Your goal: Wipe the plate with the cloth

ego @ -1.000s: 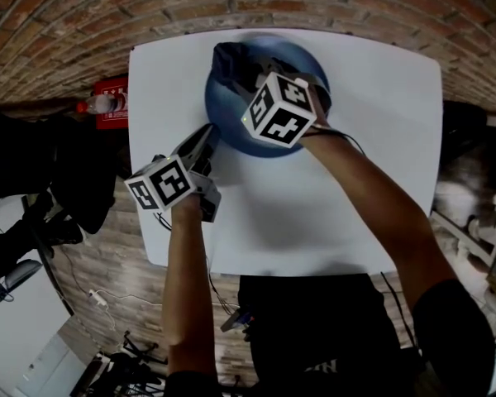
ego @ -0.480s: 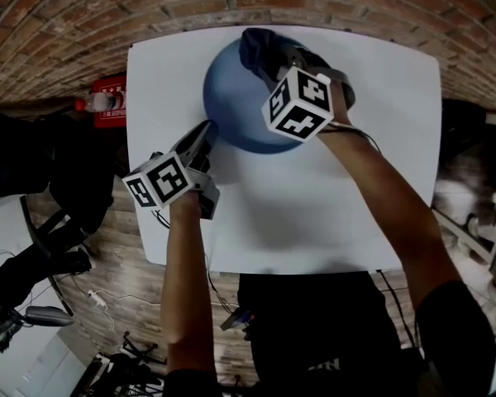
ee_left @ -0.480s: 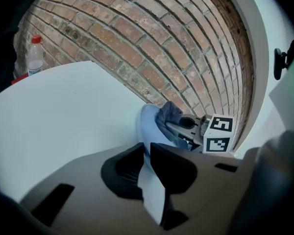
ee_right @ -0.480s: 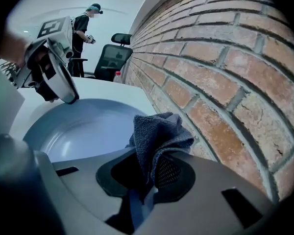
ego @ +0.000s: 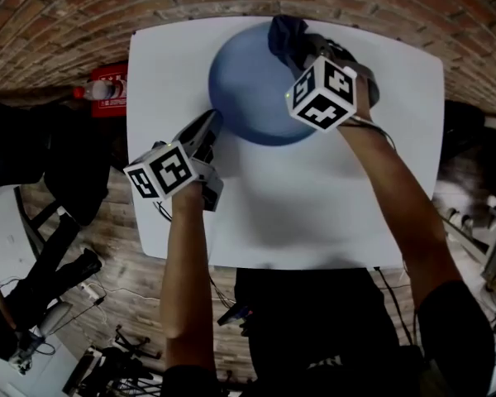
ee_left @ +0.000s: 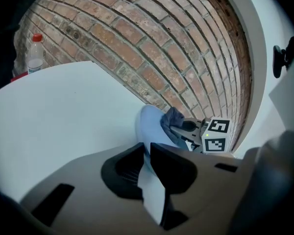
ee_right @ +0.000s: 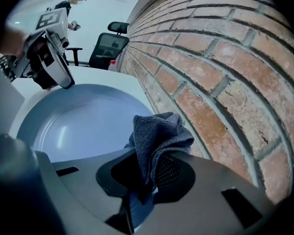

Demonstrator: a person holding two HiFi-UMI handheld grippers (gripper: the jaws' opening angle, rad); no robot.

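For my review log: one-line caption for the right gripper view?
Right gripper pinches a dark cloth at the rim of a blue plate beside a brick wall.

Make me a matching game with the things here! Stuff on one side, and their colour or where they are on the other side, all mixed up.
Things:
1. cloth
2. plate
3. bottle
4. table

Clues:
A. white all over
B. has a red cap
C. pinched between the jaws of the right gripper
D. round and light blue

Pairs: 1-C, 2-D, 3-B, 4-A
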